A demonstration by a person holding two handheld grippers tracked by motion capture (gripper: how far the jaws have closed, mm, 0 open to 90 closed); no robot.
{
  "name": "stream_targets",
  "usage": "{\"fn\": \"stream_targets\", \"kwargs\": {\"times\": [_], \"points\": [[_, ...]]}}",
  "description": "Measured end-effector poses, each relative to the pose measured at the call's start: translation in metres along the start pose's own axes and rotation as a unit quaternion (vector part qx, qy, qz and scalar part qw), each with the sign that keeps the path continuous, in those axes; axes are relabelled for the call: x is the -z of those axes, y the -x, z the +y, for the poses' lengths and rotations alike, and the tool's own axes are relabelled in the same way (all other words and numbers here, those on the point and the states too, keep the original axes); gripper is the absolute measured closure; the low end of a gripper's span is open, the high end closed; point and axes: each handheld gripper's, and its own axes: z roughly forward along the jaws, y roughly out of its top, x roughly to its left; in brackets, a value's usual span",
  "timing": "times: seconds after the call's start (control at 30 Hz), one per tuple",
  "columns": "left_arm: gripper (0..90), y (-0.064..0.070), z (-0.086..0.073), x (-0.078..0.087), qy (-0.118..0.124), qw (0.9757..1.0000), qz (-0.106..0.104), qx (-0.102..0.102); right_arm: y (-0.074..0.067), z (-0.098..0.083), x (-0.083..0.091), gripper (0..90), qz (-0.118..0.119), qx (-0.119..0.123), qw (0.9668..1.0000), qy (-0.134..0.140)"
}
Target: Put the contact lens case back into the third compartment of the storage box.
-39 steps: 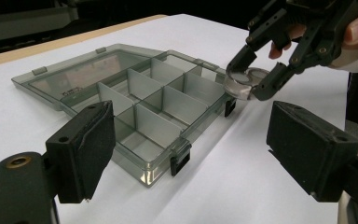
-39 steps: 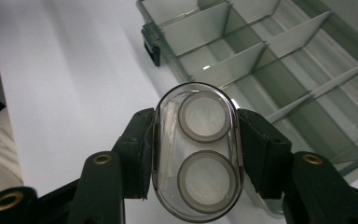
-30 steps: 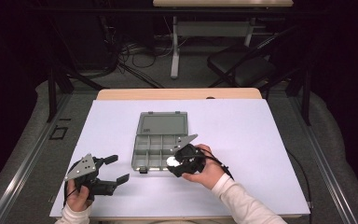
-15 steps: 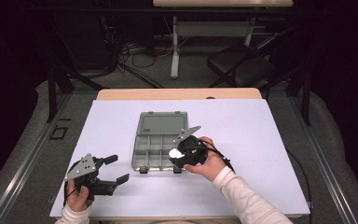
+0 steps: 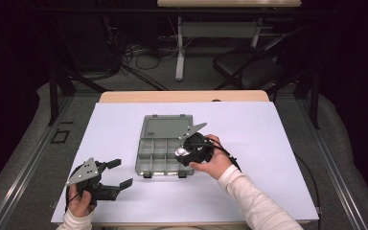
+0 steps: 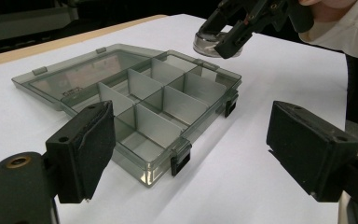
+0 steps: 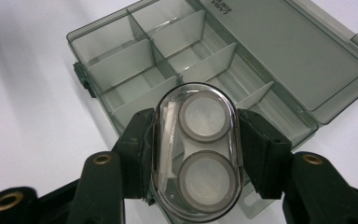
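Note:
A smoky grey compartment box lies open mid-table, its lid folded flat on the far side and its compartments looking empty. My right gripper hovers over the box's right compartments, shut on a clear oval case with two round discs inside. The same oval case hangs above the box in the left gripper view. My left gripper rests near the table's front left, apart from the box. It is open with nothing between its fingers.
A white sheet covers the table, with a wooden edge at the far side. A cable trails from the right gripper across the sheet. Beyond the table stand a chair, desk legs and floor cables.
The right gripper has carried the clear oval case a little away from the person, from the box's near right corner to over its right compartments. The left gripper has kept still.

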Motion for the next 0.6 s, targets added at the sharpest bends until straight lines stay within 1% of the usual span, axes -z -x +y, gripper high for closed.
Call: {"fn": "stream_targets", "kwargs": {"times": [0.23,0.33,0.43,0.47,0.6], "points": [[16.0,0.0,0.0,0.0,-0.001,1.0,0.0,0.0,0.006,0.004,-0.002,48.7,-0.004,-0.001,1.0,0.0],[16.0,0.0,0.0,0.0,0.0,1.0,0.0,0.0,0.007,0.007,-0.003,48.7,-0.007,-0.006,1.0,-0.001],[16.0,0.0,0.0,0.0,0.0,1.0,0.0,0.0,0.009,0.009,-0.004,48.7,-0.008,-0.001,1.0,-0.002],[16.0,0.0,0.0,0.0,0.0,1.0,0.0,0.0,0.009,0.01,-0.005,48.7,-0.01,-0.004,0.9999,0.0],[16.0,0.0,0.0,0.0,0.0,1.0,0.0,0.0,0.011,0.013,-0.007,48.7,-0.013,-0.004,0.9999,0.001]]}}
